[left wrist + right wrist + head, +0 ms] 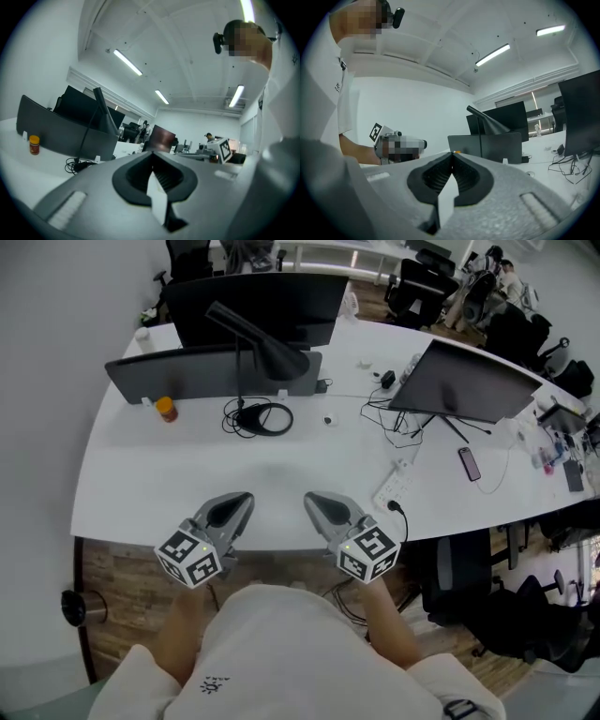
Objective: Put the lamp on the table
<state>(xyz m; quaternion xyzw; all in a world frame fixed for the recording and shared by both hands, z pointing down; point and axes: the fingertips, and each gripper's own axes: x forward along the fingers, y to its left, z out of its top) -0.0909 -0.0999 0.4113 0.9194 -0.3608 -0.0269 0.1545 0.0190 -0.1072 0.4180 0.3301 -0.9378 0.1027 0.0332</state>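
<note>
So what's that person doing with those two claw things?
A person holds one claw in each hand by the near edge of the white table. The left claw and the right claw are both shut and empty. The black desk lamp stands farther back on the table, in front of the monitors, untouched.

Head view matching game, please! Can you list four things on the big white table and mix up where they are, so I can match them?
Things:
1. black desk lamp with cone shade
2. small orange jar
3. dark flat phone
4. white power strip

Places:
A. closest to the front edge of the white table
B. in front of the left end of the low dark panel
C. in front of the tilted dark monitor on the right
D. mid-table, with a coiled black cable at its foot

Pairs: 1-D, 2-B, 3-C, 4-A
</note>
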